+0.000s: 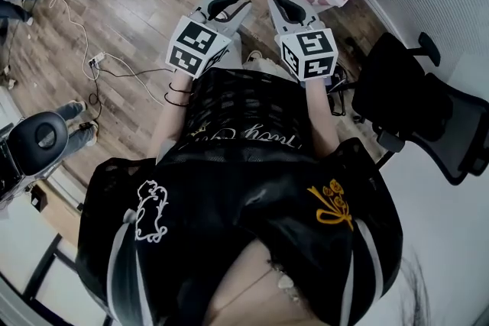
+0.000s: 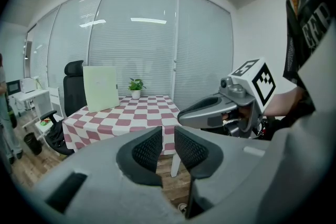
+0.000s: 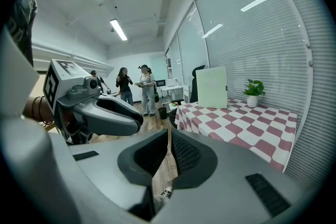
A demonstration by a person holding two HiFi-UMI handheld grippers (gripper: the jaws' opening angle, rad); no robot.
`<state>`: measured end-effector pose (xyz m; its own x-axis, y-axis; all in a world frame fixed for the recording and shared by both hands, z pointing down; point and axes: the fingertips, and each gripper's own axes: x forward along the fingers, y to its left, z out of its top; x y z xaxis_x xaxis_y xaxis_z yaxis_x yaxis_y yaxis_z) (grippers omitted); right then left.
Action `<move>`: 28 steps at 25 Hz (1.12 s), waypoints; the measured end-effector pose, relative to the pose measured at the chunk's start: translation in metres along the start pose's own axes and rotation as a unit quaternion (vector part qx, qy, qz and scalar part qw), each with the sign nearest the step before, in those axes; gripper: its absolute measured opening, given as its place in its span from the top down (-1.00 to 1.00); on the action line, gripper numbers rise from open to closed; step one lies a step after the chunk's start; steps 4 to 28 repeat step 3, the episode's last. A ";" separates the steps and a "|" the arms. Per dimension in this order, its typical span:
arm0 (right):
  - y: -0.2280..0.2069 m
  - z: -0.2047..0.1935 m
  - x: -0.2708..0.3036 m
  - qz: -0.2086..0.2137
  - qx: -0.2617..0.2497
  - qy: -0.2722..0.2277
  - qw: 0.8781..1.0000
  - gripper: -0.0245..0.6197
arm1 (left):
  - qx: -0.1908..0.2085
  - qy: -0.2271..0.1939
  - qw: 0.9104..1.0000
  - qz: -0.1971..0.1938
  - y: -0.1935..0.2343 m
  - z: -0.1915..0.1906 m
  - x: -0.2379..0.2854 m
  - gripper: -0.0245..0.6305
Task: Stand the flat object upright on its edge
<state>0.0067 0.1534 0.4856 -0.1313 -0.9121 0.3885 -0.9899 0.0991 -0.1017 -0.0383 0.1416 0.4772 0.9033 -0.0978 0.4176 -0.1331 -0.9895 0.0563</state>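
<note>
Both grippers idle at the chest; the flat panel stands upright on the far table.

Nearest, the person holds the left gripper [image 1: 233, 5] and right gripper [image 1: 284, 8] side by side just in front of the body. The forearms are tucked in and both grippers point forward and level, above the wooden floor [image 1: 122, 4]. Each gripper's jaws are closed together with nothing between them. Beyond them, well out of reach, is the pink-and-white checked table [image 2: 142, 113]. On it the pale green flat panel [image 2: 101, 87] rests on its lower edge, near a small potted plant [image 2: 136, 87]. I cannot tell whether the panel leans on the black chair [image 2: 73, 78] behind it. To my eye the task looks finished, with nothing left but to check the panel is steady. Farthest off, a few people [image 3: 134, 86] stand talking.
</note>
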 end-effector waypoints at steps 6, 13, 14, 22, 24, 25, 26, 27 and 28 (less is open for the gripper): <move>0.003 0.004 0.004 0.004 -0.004 0.001 1.000 0.84 | 0.002 0.008 1.000 0.000 0.004 -0.003 -0.002 0.67; 0.003 0.004 0.004 0.004 -0.004 0.001 1.000 0.84 | 0.002 0.008 1.000 0.000 0.004 -0.003 -0.002 0.67; 0.003 0.004 0.004 0.004 -0.004 0.001 1.000 0.84 | 0.002 0.008 1.000 0.000 0.004 -0.003 -0.002 0.67; 0.003 0.004 0.004 0.004 -0.004 0.001 1.000 0.84 | 0.002 0.008 1.000 0.000 0.004 -0.003 -0.002 0.67; 0.003 0.004 0.004 0.004 -0.004 0.001 1.000 0.84 | 0.002 0.008 1.000 0.000 0.004 -0.003 -0.002 0.67; 0.003 0.004 0.004 0.004 -0.004 0.001 1.000 0.84 | 0.002 0.008 1.000 0.000 0.004 -0.003 -0.002 0.67; 0.003 0.004 0.004 0.004 -0.004 0.001 1.000 0.84 | 0.002 0.008 1.000 0.000 0.004 -0.003 -0.002 0.67; 0.003 0.004 0.004 0.004 -0.004 0.001 1.000 0.84 | 0.002 0.008 1.000 0.000 0.004 -0.003 -0.002 0.67; 0.003 0.004 0.004 0.004 -0.004 0.001 1.000 0.84 | 0.002 0.008 1.000 0.000 0.004 -0.003 -0.002 0.67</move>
